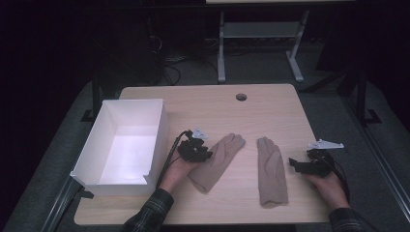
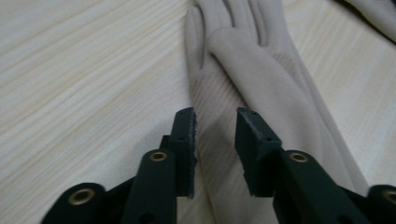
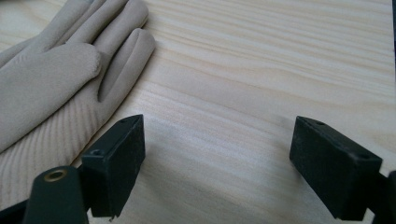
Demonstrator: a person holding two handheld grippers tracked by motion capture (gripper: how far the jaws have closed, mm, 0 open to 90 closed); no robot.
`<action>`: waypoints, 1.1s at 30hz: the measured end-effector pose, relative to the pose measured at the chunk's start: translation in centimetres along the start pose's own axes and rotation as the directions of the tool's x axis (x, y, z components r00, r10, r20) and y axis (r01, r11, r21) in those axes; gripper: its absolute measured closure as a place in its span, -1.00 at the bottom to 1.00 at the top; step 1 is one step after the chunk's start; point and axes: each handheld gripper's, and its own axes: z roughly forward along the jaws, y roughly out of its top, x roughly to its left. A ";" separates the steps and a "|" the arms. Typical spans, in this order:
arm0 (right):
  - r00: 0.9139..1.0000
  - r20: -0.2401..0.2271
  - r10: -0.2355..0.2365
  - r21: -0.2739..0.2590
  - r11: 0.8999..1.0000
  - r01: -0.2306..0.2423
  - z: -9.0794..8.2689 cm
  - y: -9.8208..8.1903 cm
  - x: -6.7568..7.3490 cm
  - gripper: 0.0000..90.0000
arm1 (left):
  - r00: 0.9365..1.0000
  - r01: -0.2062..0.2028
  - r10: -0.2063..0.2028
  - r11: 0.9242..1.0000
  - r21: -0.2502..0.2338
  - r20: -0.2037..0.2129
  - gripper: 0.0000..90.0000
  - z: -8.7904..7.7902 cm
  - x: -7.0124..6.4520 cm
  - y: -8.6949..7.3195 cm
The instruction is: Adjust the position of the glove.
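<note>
Two beige gloves lie flat on the wooden table (image 1: 203,104). The left glove (image 1: 217,162) is angled, its fingers pointing up and right. The right glove (image 1: 271,171) points straight away. My left gripper (image 1: 208,155) sits at the left glove's left edge. In the left gripper view its jaws stand open by a narrow gap (image 2: 215,116) just over the cuff side of this glove (image 2: 252,70), with nothing pinched. My right gripper (image 1: 293,163) hovers right of the right glove. It is wide open (image 3: 217,126) over bare wood, with that glove (image 3: 51,79) off to its left.
A white open box (image 1: 92,145) stands at the table's left side, close to my left hand. A round cable hole (image 1: 241,97) sits near the far edge. A second glove's edge (image 2: 378,11) shows in the left gripper view's top right corner.
</note>
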 end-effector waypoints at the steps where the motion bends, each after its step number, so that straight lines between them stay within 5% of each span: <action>1: 1.000 0.000 0.000 0.000 1.000 0.000 0.0 0.0 0.0 -0.60 | 1.000 0.004 -0.004 1.000 0.007 0.003 0.47 0.2 0.0 -0.1; 11: 1.000 -0.005 -0.006 0.001 1.000 0.006 0.0 0.0 0.0 -0.60 | 1.000 0.004 -0.004 1.000 0.005 0.001 0.37 0.6 0.3 -0.4; 17: 1.000 -0.020 -0.016 -0.004 1.000 0.016 -0.1 0.0 0.2 -0.47 | 0.999 0.006 -0.007 1.000 0.006 0.053 0.86 0.7 0.1 -0.4; 26: 0.986 -0.139 -0.090 0.017 0.995 0.093 -0.7 0.6 1.5 0.42 | 0.992 0.078 -0.072 0.995 -0.060 0.104 0.90 -0.3 0.5 -0.5; 30: 0.971 -0.209 -0.118 0.021 0.992 0.126 -1.7 0.6 2.4 0.88 | 0.991 0.093 -0.084 0.993 -0.079 0.104 0.90 -0.9 0.6 -0.5; 33: 0.959 -0.245 -0.141 0.039 0.987 0.155 -2.4 0.1 2.9 1.00 | 0.991 0.091 -0.082 0.992 -0.084 0.103 0.90 -1.0 0.6 -0.4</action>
